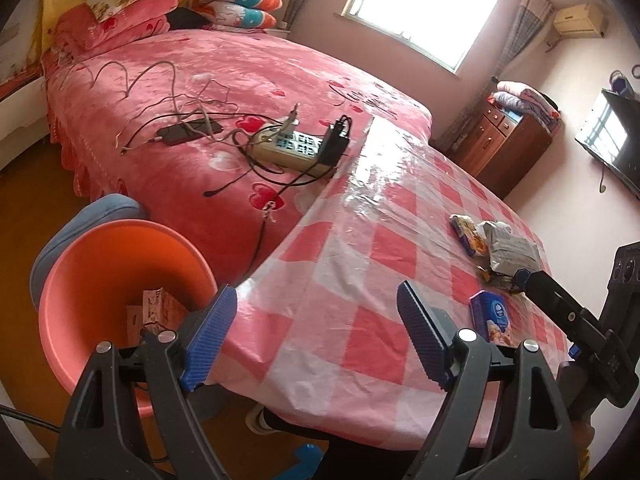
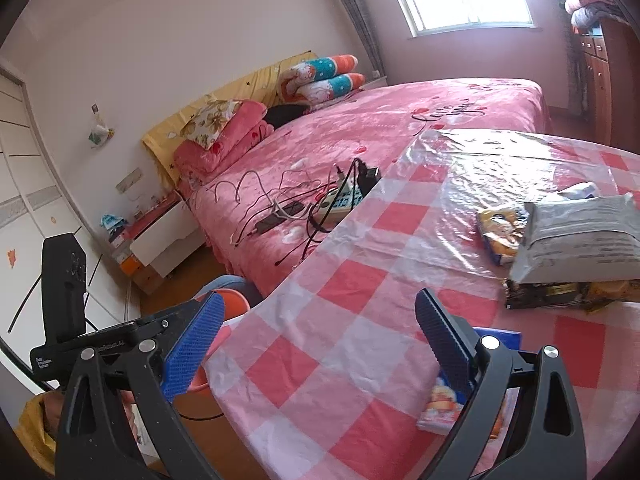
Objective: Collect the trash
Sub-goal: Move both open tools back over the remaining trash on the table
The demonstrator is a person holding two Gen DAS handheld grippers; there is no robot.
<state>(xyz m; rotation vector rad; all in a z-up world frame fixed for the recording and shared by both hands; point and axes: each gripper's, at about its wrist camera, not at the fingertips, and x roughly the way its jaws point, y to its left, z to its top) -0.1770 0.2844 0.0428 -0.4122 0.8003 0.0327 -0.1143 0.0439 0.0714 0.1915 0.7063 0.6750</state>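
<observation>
Blue ribbed pads of the left gripper (image 1: 316, 336) fill the bottom of the left wrist view, jaws spread wide with nothing between them; they hang over the near edge of the worktop (image 1: 352, 248), which wears a glossy pink-and-white checked plastic cloth, creased and throwing window glare toward its far end. At lower left of that view sits an orange plastic bin (image 1: 100, 280), smooth-walled and round, with a small printed carton (image 1: 160, 312) already lying inside. Right gripper (image 2: 332, 352) likewise stands open and empty at the bottom of its own view, one pad over the worktop's left edge, the other just above a flat blue snack packet (image 2: 444, 404) at lower right. Remaining trash clusters at the right of both views: a crumpled grey mailer bag (image 2: 580, 244), matte and soft-edged, lying on top of a dark foil wrapper (image 2: 552, 294), with a yellow-and-blue printed packet (image 2: 500, 232) touching its left side. Judgement: one item is binned and the task is in its early-to-middle stage; both grippers appear to be between a drop and the next pick. Next move likely calls for lowering a gripper onto the blue packet, the nearest piece; it lies flat on slick cloth, so a finger must get under or pinch an edge, and it may slide. Beyond the worktop, a pink bed (image 1: 224, 80) carries a power strip (image 1: 292, 148) and tangled cables, not part of the job.
</observation>
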